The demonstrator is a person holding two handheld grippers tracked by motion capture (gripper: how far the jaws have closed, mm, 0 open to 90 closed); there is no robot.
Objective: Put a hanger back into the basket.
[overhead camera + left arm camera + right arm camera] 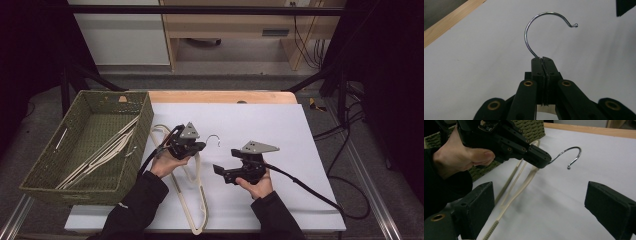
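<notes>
A cream hanger [192,197] lies slanted on the white sheet [290,130], its top end lifted. My left gripper [201,146] is shut on the neck of its metal hook [215,138]. In the left gripper view the two jaws press together around the wire, and the hook [525,32] curls up over the sheet. My right gripper [225,161] stands to the right of it, jaws wide open with nothing between them. In the right gripper view the left gripper [535,156] and the hook [574,151] are ahead, with the hanger [520,186] hanging below.
A green woven basket [75,192] at the left holds several more cream hangers [105,150]. Another hanger [159,131] lies partly under the left hand, beside the basket. The table's wooden edge [220,96] runs behind the sheet. Cables trail off to the right.
</notes>
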